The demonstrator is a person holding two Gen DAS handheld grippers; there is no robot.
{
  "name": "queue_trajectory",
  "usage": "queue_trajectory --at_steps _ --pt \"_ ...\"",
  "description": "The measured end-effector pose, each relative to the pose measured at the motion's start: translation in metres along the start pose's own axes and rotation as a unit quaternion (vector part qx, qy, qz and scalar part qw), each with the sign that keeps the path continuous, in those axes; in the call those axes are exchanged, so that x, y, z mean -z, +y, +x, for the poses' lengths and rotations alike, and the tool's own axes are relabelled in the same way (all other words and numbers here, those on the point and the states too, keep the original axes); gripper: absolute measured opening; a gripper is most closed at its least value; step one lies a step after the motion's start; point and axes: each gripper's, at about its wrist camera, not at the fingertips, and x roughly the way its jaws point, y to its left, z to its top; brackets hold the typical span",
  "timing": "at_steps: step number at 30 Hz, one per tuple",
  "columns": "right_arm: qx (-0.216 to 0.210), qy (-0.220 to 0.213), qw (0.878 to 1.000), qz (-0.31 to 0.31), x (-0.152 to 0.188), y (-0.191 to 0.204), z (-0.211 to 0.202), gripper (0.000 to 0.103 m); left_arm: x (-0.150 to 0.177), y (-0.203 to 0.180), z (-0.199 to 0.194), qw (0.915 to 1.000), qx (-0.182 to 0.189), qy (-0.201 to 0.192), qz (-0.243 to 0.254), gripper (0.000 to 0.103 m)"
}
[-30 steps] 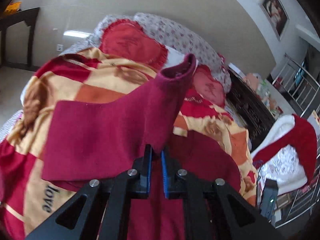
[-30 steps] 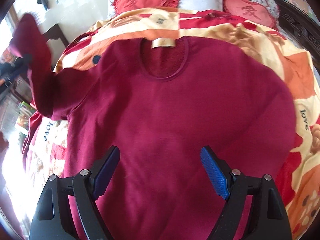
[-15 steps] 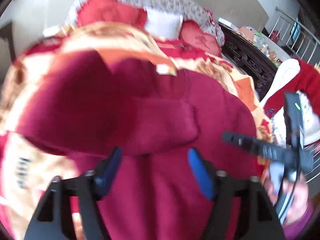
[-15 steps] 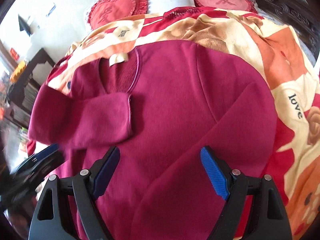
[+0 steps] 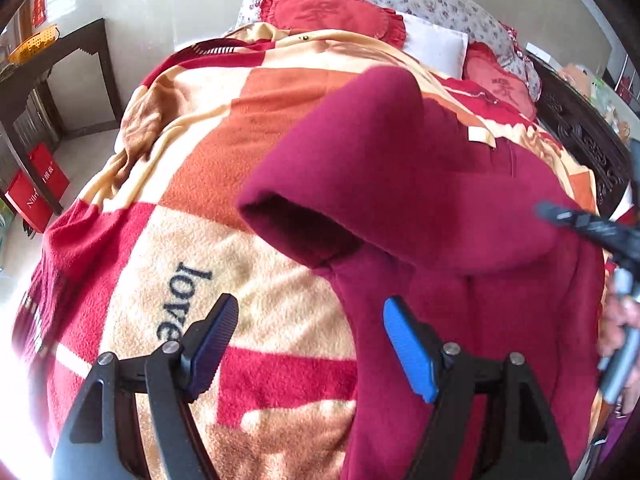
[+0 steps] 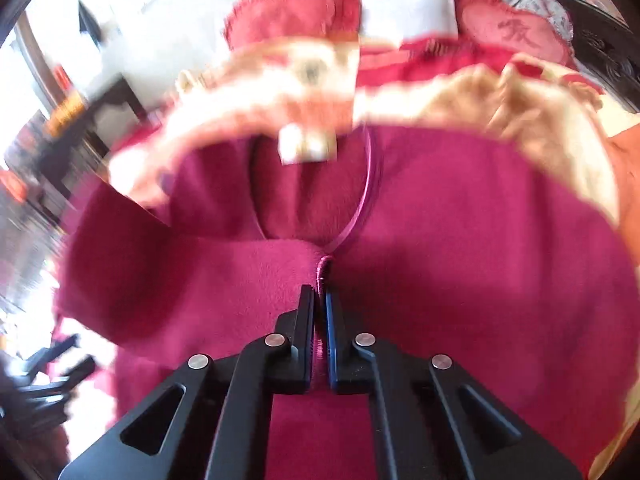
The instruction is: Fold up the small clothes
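**Left wrist view to right wrist view: one fleece top, part folded**

Item: maroon fleece sweater (image 5: pixel 460 208), lying front up on a red, orange and cream blanket (image 5: pixel 224 184) printed "love", which covers a bed with heart-shaped red cushions (image 5: pixel 332 12) at its head.

Left: we see the left gripper (image 5: pixel 308 344) with its jaws apart and nothing between them, over the blanket just beside the sweater's side edge. One sleeve (image 5: pixel 360 184) is laid across the chest, its open cuff facing the camera.

Right: the right gripper (image 6: pixel 319 312) is pressed together on a ridge of the maroon fabric just below the neckline trim (image 6: pixel 370 184); the cream neck label (image 6: pixel 308 144) shows above. This view is blurred.

Handling, as we judge it: light, thick, soft and limp. It will sag and drape from any pinch, and the fleece should grip pads well rather than slip. Nothing fragile. Best holds are doubled edges: cuff, shoulder seam, hem corners or neckline trim, since a single layer mid-panel only tents.
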Motion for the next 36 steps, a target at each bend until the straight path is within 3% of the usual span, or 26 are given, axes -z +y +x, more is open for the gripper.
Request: queue_trajectory --at_steps 2,4,7,10,12,14,17,20,22,24,26,28,30,31,36 --pt "0.040 -0.044 0.998 0.004 -0.002 -0.017 -0.038 0.000 -0.001 -0.001 0.004 1.0000 -0.001 0.001 0.004 0.079" --pt "0.074 -0.060 0.995 0.028 -0.003 -0.039 -0.060 0.000 0.000 -0.001 0.008 1.0000 0.002 0.005 0.002 0.079" --pt "0.120 -0.037 0.990 0.057 -0.001 -0.074 -0.058 0.000 0.001 -0.005 0.018 0.9998 0.007 0.020 -0.003 0.079" --pt "0.147 0.032 0.986 0.077 0.001 -0.095 -0.033 0.001 0.001 -0.007 0.014 0.9997 0.013 0.018 -0.004 0.079" --pt "0.152 0.015 0.985 0.080 0.002 -0.094 -0.039 0.010 -0.001 -0.007 0.009 1.0000 0.006 0.005 0.002 0.079" --pt "0.129 -0.021 0.989 0.066 0.000 -0.073 -0.052 0.018 -0.004 -0.004 0.012 1.0000 -0.004 0.007 0.001 0.079" --pt "0.008 -0.009 1.000 -0.015 -0.013 -0.011 -0.046 0.020 -0.009 0.003 0.022 0.9996 -0.003 0.021 -0.017 0.079" --pt "-0.082 0.010 0.993 -0.080 -0.026 0.050 -0.023 0.020 -0.012 0.009 0.030 0.9990 -0.006 0.029 -0.034 0.079" --pt "-0.110 0.015 0.985 -0.134 -0.030 0.091 -0.005 0.020 -0.014 0.017 0.035 0.9978 -0.010 0.036 -0.055 0.079" --pt "-0.094 0.029 0.976 -0.193 -0.032 0.124 0.021 0.020 -0.016 0.023 0.036 0.9968 -0.002 0.038 -0.070 0.079" --pt "-0.048 0.048 0.966 -0.249 -0.034 0.145 0.055 0.020 -0.017 0.027 0.037 0.9964 0.002 0.037 -0.076 0.079" --pt "-0.025 0.077 0.961 -0.265 -0.036 0.145 0.082 0.020 -0.017 0.027 0.038 0.9970 0.002 0.037 -0.067 0.079" --pt "-0.047 0.118 0.959 -0.252 -0.034 0.135 0.101 0.017 -0.018 0.027 0.040 0.9977 0.000 0.036 -0.058 0.079" --pt "-0.056 0.116 0.960 -0.247 -0.033 0.131 0.101 0.003 -0.017 0.028 0.041 0.9978 0.001 0.035 -0.056 0.079" --pt "-0.065 0.045 0.975 -0.209 -0.042 0.117 0.070 0.000 -0.016 0.029 0.042 0.9981 0.005 0.028 -0.055 0.082"
